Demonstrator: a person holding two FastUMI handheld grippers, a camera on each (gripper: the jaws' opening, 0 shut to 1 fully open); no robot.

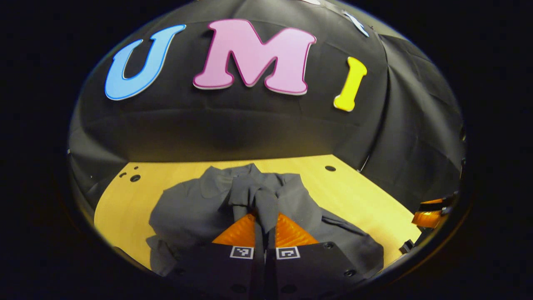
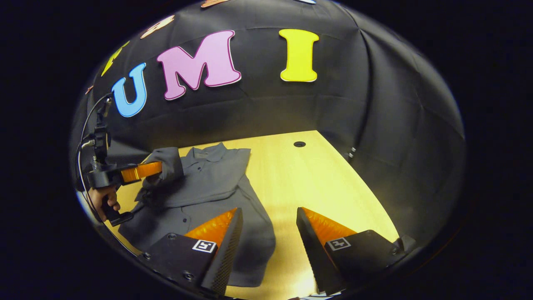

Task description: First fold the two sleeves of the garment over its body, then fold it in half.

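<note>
left gripper (image 1: pixel 265 225): closed tight on a sleeve (image 1: pixel 260 200), lifted over the shirt | right gripper (image 2: pixel 266 227): wide open, holds nothing, above near hem | shirt (image 2: pixel 208 183): gray, on left part of the table (image 2: pixel 316 183)

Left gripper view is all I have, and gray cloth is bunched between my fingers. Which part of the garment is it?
Observer: The right gripper view shows the left hand-held gripper pinching the sleeve, lifted over the shirt body.
Operator: Is the other sleeve folded yet?
Observer: I can't be sure. The near side of the shirt lies flat on the table with a straight edge and no sleeve sticking out.
Operator: What is the right hand-held gripper doing?
Observer: The right hand-held gripper is open, holding nothing, over the shirt's near edge.
</note>
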